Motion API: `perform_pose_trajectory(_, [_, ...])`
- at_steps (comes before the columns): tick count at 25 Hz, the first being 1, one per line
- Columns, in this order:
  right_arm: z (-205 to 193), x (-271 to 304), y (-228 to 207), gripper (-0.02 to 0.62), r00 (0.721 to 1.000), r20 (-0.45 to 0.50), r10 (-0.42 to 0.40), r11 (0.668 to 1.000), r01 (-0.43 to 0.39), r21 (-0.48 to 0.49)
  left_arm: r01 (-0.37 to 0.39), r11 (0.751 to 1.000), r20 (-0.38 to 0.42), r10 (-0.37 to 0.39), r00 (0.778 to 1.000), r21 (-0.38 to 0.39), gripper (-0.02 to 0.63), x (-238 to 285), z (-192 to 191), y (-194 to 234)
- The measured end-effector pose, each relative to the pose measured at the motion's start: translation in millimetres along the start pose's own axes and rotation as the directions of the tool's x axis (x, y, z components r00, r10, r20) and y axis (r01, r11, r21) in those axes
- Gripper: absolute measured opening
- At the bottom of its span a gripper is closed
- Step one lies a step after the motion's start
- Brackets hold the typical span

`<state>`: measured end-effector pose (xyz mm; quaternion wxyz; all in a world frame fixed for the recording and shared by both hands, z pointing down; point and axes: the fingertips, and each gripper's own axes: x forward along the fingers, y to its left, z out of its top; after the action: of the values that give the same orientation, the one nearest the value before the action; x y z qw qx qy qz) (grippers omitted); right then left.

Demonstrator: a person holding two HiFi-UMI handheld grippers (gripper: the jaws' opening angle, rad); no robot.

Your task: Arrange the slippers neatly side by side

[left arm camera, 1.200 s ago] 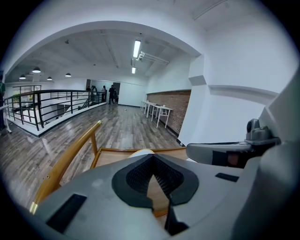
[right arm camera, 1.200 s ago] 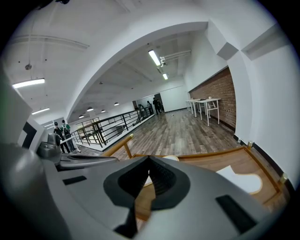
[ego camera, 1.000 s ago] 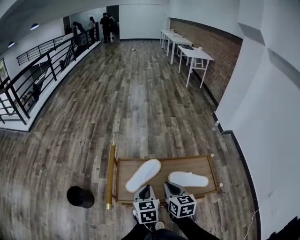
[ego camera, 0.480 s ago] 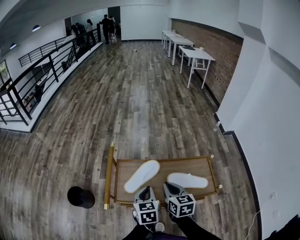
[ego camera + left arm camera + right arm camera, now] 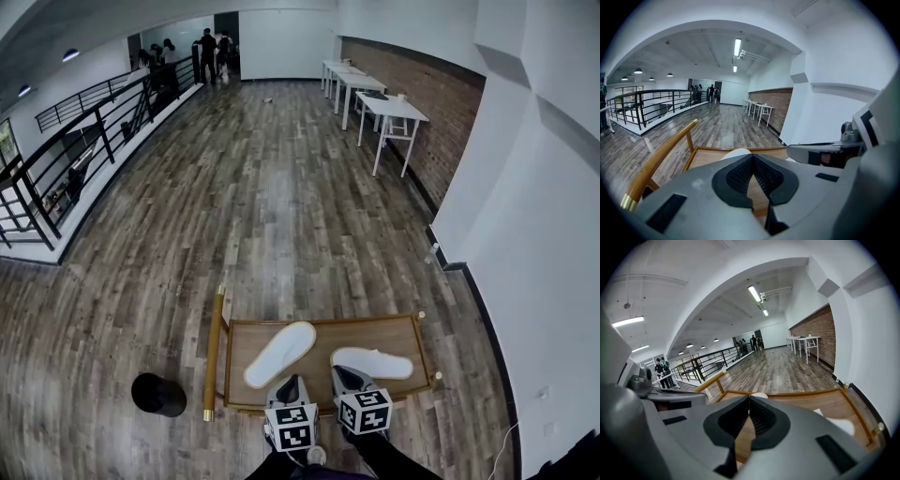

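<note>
Presently: wooden tray point(image 5: 418, 334), lower centre. Left slipper point(image 5: 280, 353) lies diagonally, just above left gripper point(image 5: 290, 381). Right slipper point(image 5: 372, 363) lies crosswise, just above right gripper point(image 5: 343, 374). Both grippers' jaws closed, empty.

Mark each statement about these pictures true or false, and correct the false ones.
1. Both the left slipper and the right slipper lie on the wooden tray. True.
2. The two slippers already lie parallel and touching. False: the left slipper lies diagonally, the right one lies crosswise, and they are apart.
3. The right gripper is clamped on a slipper. False: its jaws are together with nothing between them.
4. A black round object stands on the floor to the left of the tray. True.
5. The left gripper has its jaws together and holds nothing. True.
</note>
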<state>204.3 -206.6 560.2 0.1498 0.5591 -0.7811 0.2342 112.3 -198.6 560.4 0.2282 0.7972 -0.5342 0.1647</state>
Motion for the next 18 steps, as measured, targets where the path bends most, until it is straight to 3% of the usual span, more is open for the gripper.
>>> perform_pose_trajectory(9, [5,6,-50,-0.002,1.0,-0.008,-0.025,0.995,0.024,-0.1,-0.009,1.0,-0.007,0.009,1.0,0.001,-0.002,5,3,8])
perform_pose_trajectory(14, [-1,11,-85,-0.002,0.995,-0.084,-0.059,0.979,0.042,-0.201,-0.003,1.0,-0.019,0.003,1.0,0.005,-0.002,9,1,13])
perform_pose_trajectory(18, [-9,19,-111,0.018,0.985,-0.164,-0.044,0.955,-0.007,-0.297,-0.004,1.0,-0.021,0.004,1.0,0.011,-0.002,15,-5,18])
